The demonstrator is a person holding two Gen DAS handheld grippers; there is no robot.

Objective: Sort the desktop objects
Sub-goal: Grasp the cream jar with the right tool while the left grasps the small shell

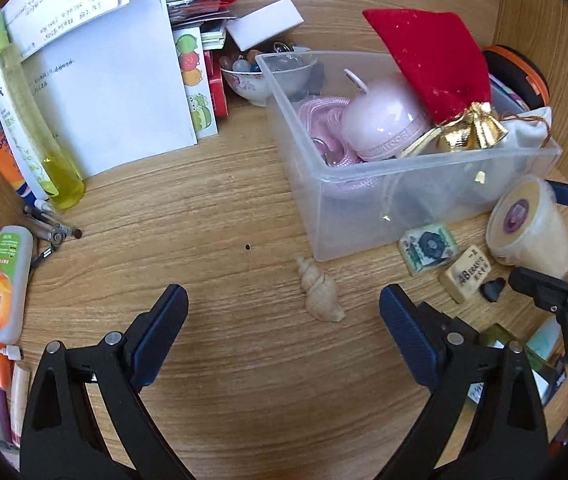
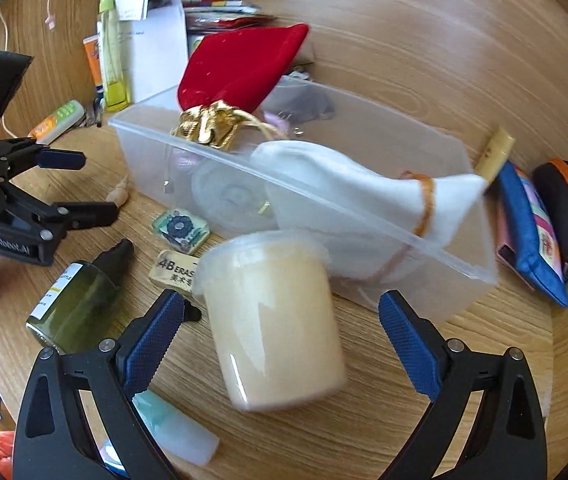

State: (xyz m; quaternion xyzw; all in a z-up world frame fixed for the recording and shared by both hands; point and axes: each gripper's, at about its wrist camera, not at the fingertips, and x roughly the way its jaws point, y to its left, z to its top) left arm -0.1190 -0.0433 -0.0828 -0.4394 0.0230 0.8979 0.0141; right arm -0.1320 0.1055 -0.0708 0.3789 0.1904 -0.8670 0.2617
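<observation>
Fingers (image 2: pixel 151 344) of the right gripper (image 2: pixel 279 336) stood released, straddling the tub (image 2: pixel 275 320) at lower centre, just beside the bin (image 2: pixel 364 216). Closing squarely on its sides looked wisest. Left gripper (image 1: pixel 284 316), likewise released, hovered over the worktop (image 1: pixel 203 220) near the shell (image 1: pixel 320 296).

R gripper (image 2: pixel 279 312) jaws wide, cream tub (image 2: pixel 273 320) lying btwn, clear bin (image 2: pixel 364 220) behind

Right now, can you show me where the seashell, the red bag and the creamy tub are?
seashell (image 1: pixel 321 295): left wrist view, middle of its ridged body.
red bag (image 1: pixel 436 62): left wrist view, centre of the velvet cloth.
creamy tub (image 2: pixel 279 320): right wrist view, middle of its side wall.
</observation>
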